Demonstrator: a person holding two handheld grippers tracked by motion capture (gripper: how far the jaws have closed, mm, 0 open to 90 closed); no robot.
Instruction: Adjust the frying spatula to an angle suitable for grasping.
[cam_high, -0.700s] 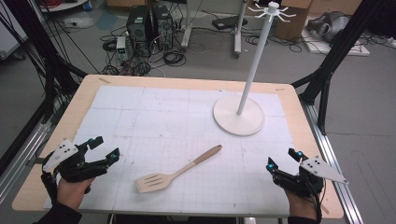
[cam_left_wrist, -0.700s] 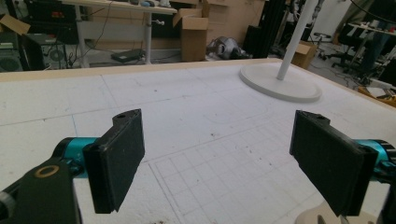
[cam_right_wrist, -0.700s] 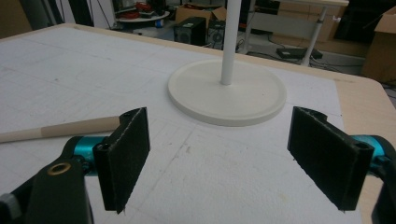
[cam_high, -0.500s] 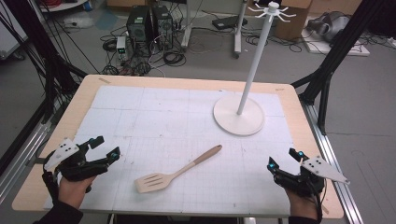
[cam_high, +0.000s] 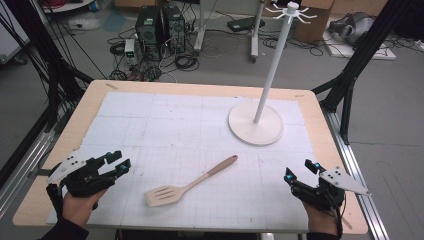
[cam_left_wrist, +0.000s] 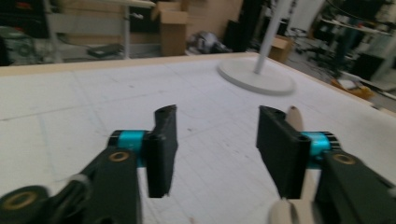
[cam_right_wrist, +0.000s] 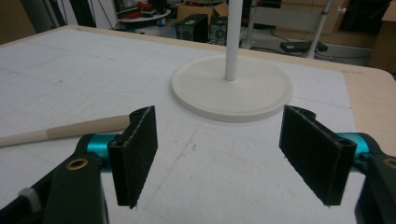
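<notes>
Both grippers, left gripper (cam_high: 114, 163) and right gripper (cam_high: 300, 171), gape empty; the wooden slotted spatula (cam_high: 187, 183) looks light and stiff, best pinched mid-handle.

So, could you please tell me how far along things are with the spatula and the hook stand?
Nothing looks done yet: the wooden spatula lies flat on the white mat, apart from the hook stand. Nothing is in hand either; the left hand-held gripper and the right hand-held gripper are both open and empty near the table's front edge. If the spatula is meant for a hook, grasping, lifting and hanging all remain.
</notes>
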